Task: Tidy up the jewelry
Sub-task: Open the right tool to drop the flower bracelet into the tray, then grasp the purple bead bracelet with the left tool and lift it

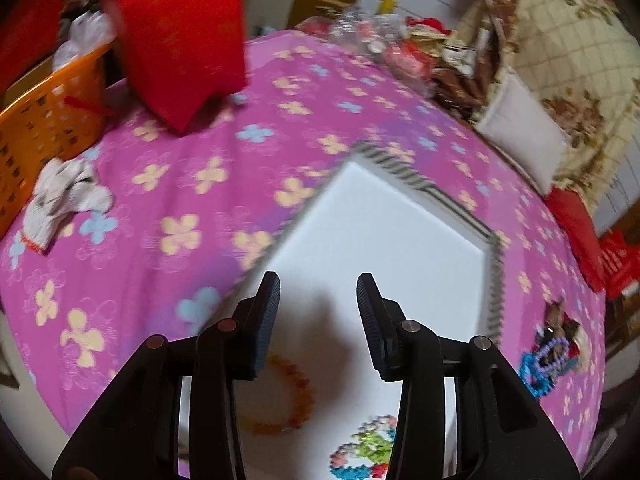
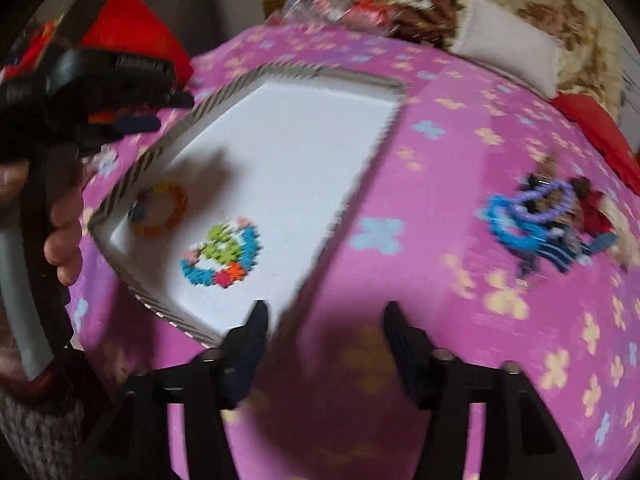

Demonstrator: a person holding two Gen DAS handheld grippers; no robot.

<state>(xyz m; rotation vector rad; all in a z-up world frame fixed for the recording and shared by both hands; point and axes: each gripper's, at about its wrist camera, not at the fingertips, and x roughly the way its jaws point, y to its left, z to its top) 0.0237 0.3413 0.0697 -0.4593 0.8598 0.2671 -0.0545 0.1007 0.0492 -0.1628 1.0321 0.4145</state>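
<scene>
Left wrist view: the left gripper hangs over the white tray, its 2 fingers spread wide with nothing between them. Just below the left finger, on the tray floor, lies an orange bracelet, partly hidden behind that finger's base. Beside the right finger's base sits a multicolored bracelet, green, pink, blue and red beads, blurred. Out past the right finger, off the tray on the pink cloth, there is a heap of jewelry with a blue loop and a purple loop on top. Far ahead to the left of the fingers, an orange basket, a white glove just beside it, and a red bag beyond. Right wrist view now: the right gripper is also spread open and empty, above the cloth just outside the tray's near corner, its left fingertip over the tray rim. Ahead and left of the fingers, inside the tray, the multicolored bracelet lies near the orange bracelet, apart from each other. Ahead and right of the fingers, well apart from the tray, sits the jewelry heap. Far left, the left gripper reaches in over the tray's edge; this view is too blurred to show its opening.
</scene>
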